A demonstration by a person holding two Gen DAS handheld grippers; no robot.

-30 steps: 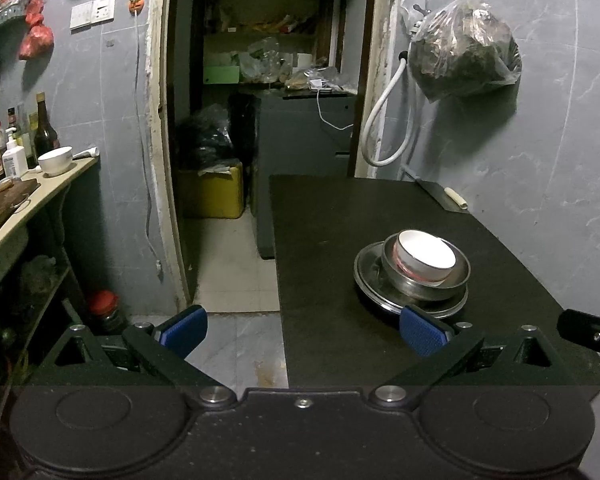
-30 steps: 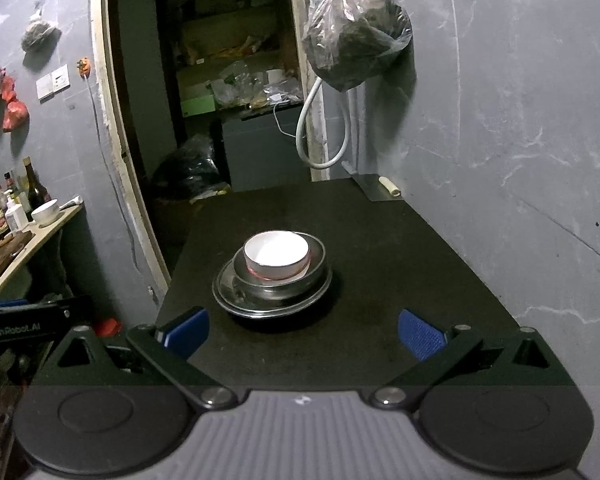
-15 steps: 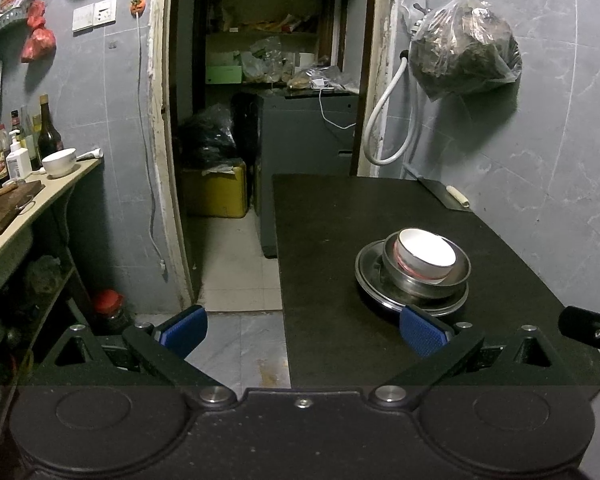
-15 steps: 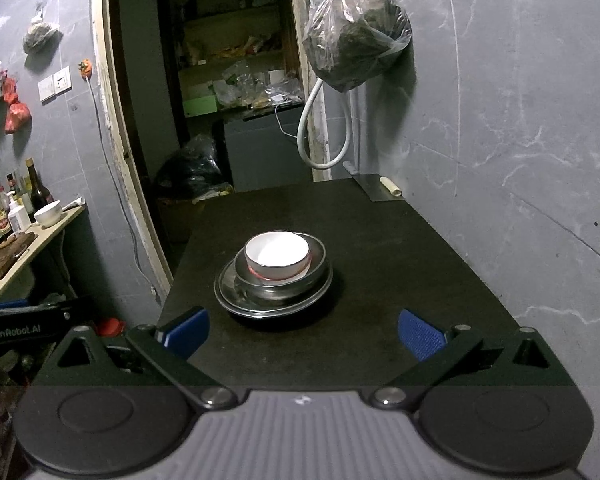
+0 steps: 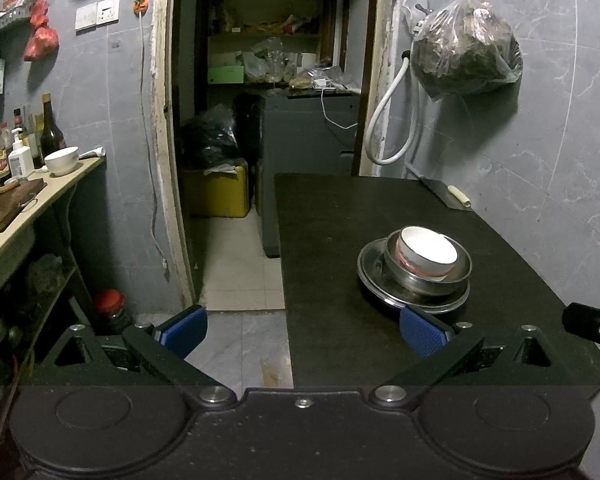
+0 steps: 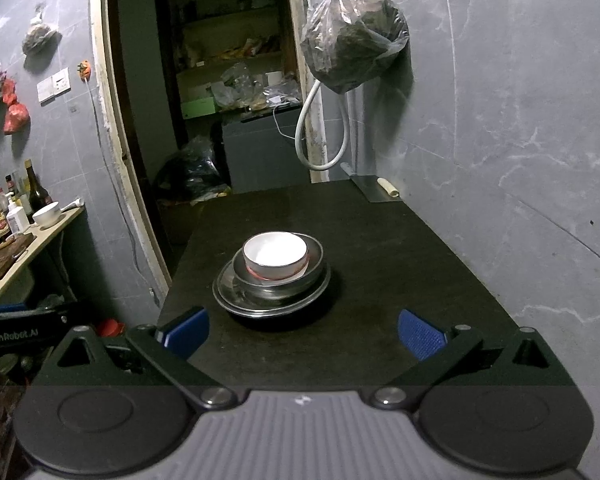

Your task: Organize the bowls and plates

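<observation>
A white bowl with a red band (image 6: 275, 257) (image 5: 428, 251) sits nested in a steel bowl (image 6: 315, 265) (image 5: 452, 278), which rests on a steel plate (image 6: 236, 301) (image 5: 370, 270) on the black table (image 6: 400, 264) (image 5: 332, 240). My right gripper (image 6: 302, 331) stands open just short of the stack, nothing between its blue pads. My left gripper (image 5: 302, 330) is open too, straddling the table's left front corner, with the stack ahead and to its right. The right gripper's edge (image 5: 592, 320) shows at the far right of the left wrist view.
A cleaver (image 6: 374, 190) lies at the table's far right corner by the grey wall. A plastic bag (image 6: 352, 36) and a white hose (image 6: 320, 132) hang above it. To the left stands a counter (image 5: 40, 200) with bottles and a white bowl (image 5: 62, 160); a doorway opens ahead.
Both grippers have drifted back very slightly; the stack sits a touch farther off. Nothing was grasped or let go.
</observation>
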